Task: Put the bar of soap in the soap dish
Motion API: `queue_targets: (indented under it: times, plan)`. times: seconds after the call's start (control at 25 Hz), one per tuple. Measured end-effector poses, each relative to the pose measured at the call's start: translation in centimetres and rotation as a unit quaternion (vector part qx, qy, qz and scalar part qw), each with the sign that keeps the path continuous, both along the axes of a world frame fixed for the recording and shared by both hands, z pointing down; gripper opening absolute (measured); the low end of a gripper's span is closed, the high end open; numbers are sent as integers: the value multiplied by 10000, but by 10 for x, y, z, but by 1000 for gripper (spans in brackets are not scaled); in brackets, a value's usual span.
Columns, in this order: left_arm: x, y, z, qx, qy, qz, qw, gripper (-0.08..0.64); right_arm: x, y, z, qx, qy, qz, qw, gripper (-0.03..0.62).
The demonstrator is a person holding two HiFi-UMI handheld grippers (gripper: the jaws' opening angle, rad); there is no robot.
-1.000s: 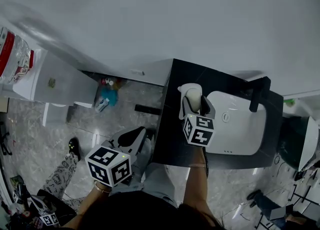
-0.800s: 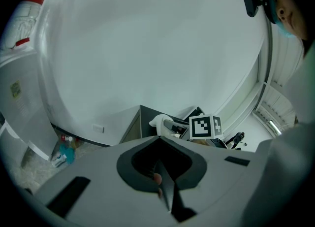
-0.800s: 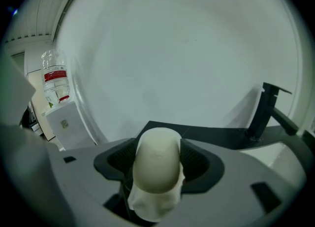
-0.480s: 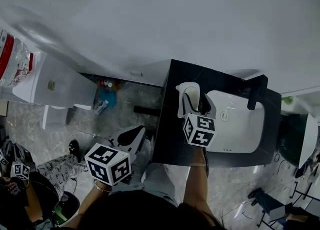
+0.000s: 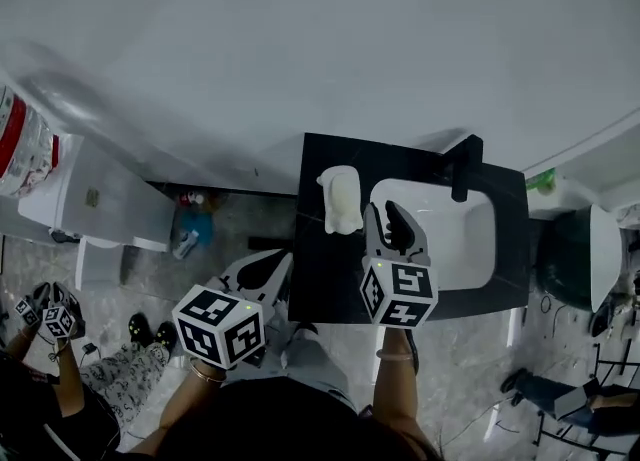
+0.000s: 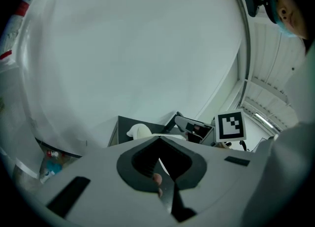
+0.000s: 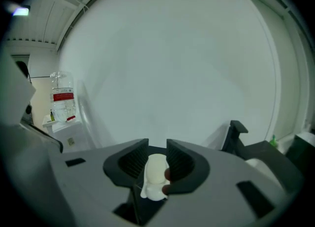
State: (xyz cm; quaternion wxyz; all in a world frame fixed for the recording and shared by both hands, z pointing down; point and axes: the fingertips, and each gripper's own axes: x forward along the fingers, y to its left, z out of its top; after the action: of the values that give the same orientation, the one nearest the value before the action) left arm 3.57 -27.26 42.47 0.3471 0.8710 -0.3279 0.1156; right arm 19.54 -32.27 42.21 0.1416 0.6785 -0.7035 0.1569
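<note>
A white soap dish (image 5: 329, 182) stands on the black counter (image 5: 322, 284), with a pale bar of soap (image 5: 345, 201) lying in it. My right gripper (image 5: 386, 217) hovers just right of the dish and nearer to me, clear of it. Its jaws are closing and grip nothing. In the right gripper view the dish (image 7: 156, 174) shows through the gap of the right gripper (image 7: 156, 148), lower down and beyond it. My left gripper (image 5: 267, 271) hangs off the counter's left edge, shut and empty. From the left gripper (image 6: 160, 147) the dish (image 6: 139, 131) is visible ahead.
A white sink basin (image 5: 445, 239) with a black faucet (image 5: 462, 167) fills the counter's right part. A white cabinet (image 5: 95, 199) and a bottle with a red label (image 5: 12, 119) stand at left over a marble floor. Another person with marker cubes (image 5: 50, 321) is at lower left.
My right gripper has lifted off the dish and come back toward me, its jaws narrowing. The dish with the soap stays on the counter. The left gripper rose slightly.
</note>
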Motion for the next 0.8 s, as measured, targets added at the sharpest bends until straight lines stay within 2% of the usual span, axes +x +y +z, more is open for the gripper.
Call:
queue_targets:
  times: [0.36,0.8]
  plan:
    - [20,47,-40,517,99,164,9985,-2,-10,96,-54,296,-117,31,9995,54]
    - [31,102,-57,836,84,36,9965,-2,-18,178,-77,527,-273,-62,9982,32]
